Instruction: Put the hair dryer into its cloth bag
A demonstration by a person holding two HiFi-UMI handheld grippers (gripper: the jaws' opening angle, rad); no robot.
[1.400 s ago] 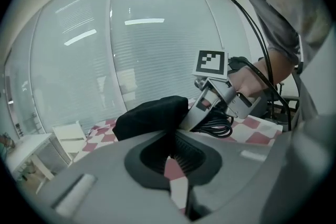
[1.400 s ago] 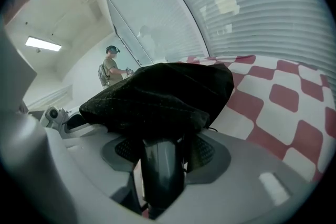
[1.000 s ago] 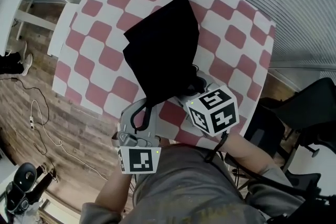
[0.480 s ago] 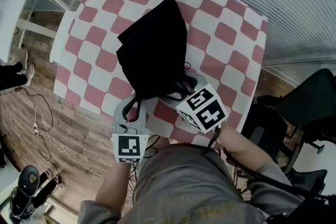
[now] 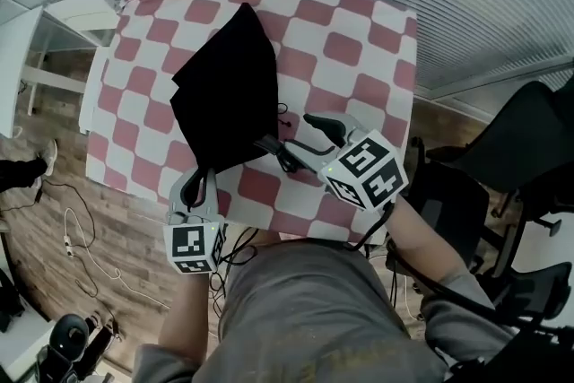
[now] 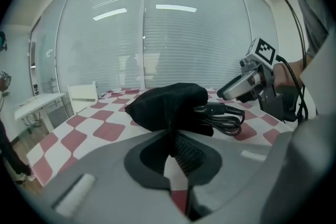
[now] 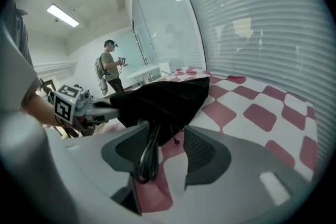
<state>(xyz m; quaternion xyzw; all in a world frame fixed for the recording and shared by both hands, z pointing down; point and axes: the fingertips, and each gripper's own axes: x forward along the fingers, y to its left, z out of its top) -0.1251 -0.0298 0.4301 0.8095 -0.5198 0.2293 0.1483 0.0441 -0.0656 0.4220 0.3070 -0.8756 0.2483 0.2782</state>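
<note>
Head view: the cloth bag [image 5: 224, 94] lies on the checked table [image 5: 359, 49] with its mouth toward me. My left gripper [image 5: 197, 181] holds the near edge of that mouth. The left gripper view shows black fabric clamped between its pads. My right gripper [image 5: 291, 132] sits just beside the mouth, with its jaws part-spread. They have just been closing, with the bundled cord [image 5: 285, 155] between them. In the right gripper view the cord lies along one pad and the other pad stands clear, so nothing is pinched yet.

Step in hand, as I judge it: feed the trailing cord into the bag.
- Keep the left pinch firm and raise that edge so the mouth gapes.
- Close the right jaws on the whole bundle, not on one strand.
- Push low along the table into the opening, and let go only once the loops are past the hem.
- Risk: loops spill out sideways, or the fabric slips from the left pads and the mouth falls shut.

Hard to make out:
- The hair dryer body shows in no view. I take it to be inside the bag, since the cord runs out of the mouth, but I cannot confirm it.
- I cannot pick out the plug among the loops.
- Folds hide how far the mouth is open.
- A person [image 7: 110, 72] stands far off in the right gripper view, well apart from the work.
</note>
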